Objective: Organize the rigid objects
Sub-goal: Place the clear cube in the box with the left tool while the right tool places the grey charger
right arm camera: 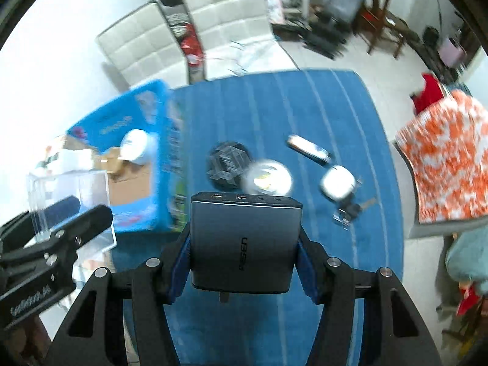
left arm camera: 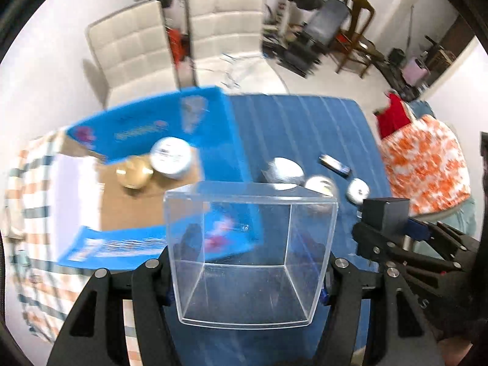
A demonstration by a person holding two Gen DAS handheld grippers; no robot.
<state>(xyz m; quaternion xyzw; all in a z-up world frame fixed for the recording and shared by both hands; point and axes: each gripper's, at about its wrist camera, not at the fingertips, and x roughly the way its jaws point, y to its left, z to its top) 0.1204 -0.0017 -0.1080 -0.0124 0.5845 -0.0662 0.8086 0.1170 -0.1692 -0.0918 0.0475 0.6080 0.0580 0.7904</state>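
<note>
The clear plastic box (left arm camera: 250, 256) sits clamped between the two fingers of the left gripper (left arm camera: 247, 286), held above the blue cloth (left arm camera: 305, 128) with its open side facing the camera. Just beyond it stands the blue cardboard box (left arm camera: 158, 128), flaps up, with a round white tub (left arm camera: 171, 155) and a gold-coloured round item (left arm camera: 134, 172) lying side by side on its brown floor.

The right gripper (right arm camera: 244, 262) is clenched on a grey charger block (right arm camera: 244, 244), its ports pointing away from the camera and a plug prong showing underneath. In the left wrist view this same block (left arm camera: 385, 215) appears just to the right of the clear box, the two apart.

On the blue cloth ahead lie a dark faceted round item (right arm camera: 227, 164), a white disc-like piece (right arm camera: 268, 178), a small white case (right arm camera: 337, 184), a slim white and dark stick (right arm camera: 308, 149) and a key (right arm camera: 358, 207); motion blur makes their exact kinds hard to tell.

Past the table stand two white padded chairs (left arm camera: 225, 27), and an orange and white patterned cloth (left arm camera: 427, 167) lies at the right
</note>
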